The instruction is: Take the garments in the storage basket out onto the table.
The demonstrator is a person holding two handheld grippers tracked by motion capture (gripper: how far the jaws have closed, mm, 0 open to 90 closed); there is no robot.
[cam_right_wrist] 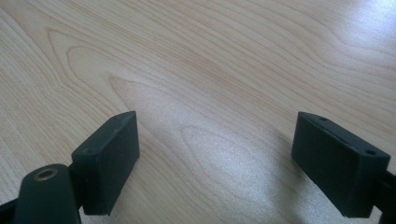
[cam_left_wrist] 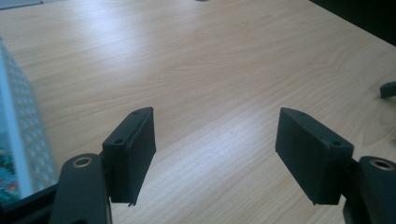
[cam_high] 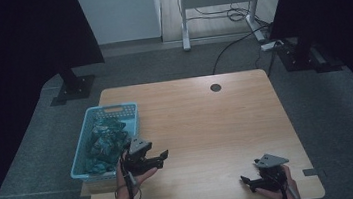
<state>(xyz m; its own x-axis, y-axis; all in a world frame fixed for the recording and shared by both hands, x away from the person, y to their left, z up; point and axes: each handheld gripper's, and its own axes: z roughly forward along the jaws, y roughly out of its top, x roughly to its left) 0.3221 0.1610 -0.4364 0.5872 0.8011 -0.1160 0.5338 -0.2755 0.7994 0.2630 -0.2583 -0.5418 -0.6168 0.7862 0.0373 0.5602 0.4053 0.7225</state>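
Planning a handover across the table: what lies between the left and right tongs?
Nothing: in the high view only bare wooden table separates the left tongs from the right tongs; both are open and hold nothing.

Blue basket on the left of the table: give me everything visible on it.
The blue basket is a rectangular, light blue crate that looks like plastic, with perforated walls and a slot handle in its far end. It sits upright at the table's left edge, long axis running away from the person. Crumpled teal, patterned material fills it. The left tool, jaws open and holding nothing, is just right of its near corner; whether they touch cannot be told. The left gripper view catches its pale perforated wall.
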